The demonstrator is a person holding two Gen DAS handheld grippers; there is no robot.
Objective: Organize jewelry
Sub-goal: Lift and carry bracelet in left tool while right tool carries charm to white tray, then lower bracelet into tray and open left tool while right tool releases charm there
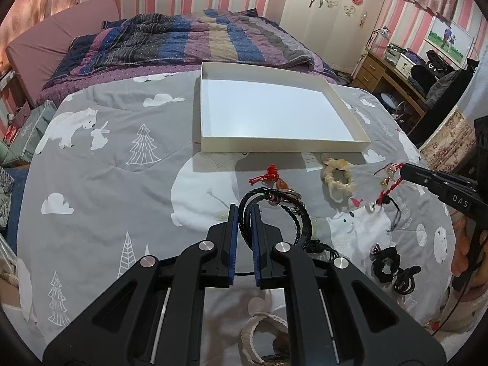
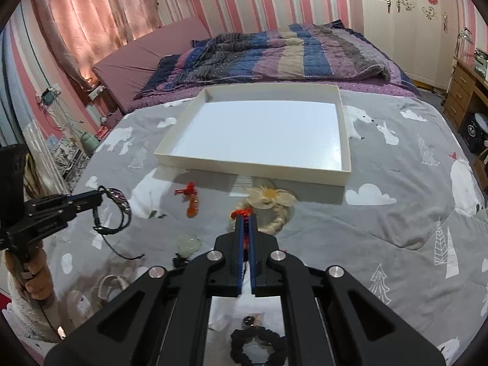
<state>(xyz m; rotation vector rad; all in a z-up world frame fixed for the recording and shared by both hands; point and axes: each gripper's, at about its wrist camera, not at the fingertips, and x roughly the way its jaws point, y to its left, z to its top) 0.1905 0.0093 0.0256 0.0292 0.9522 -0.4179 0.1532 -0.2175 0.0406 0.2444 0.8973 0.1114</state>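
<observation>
You hold a piece in each gripper above the grey bedspread (image 1: 122,158), short of the white box (image 1: 283,143) that waits with nothing in it. Your left gripper (image 1: 244,210) is clamped on the black braided bracelet (image 1: 274,210), the loops hanging free in front of the box's near wall. Your right gripper (image 2: 245,218) is closed tight on a red corded charm (image 1: 385,183) (its beads and tassel dangle below the tips, seen from the left wrist), also on the near side of the box. The step in hand looks like the carry: both pieces lifted, neither yet delivered. Left behind on the bedspread, all nearer you than the box, are a red knot with an orange pendant (image 2: 190,199), a pale braided ring (image 1: 337,178) and a black beaded bracelet (image 2: 257,346). The next move calls for clearing the near wall, lowering each piece onto the box floor well apart, and releasing without letting cords snag the pads.
</observation>
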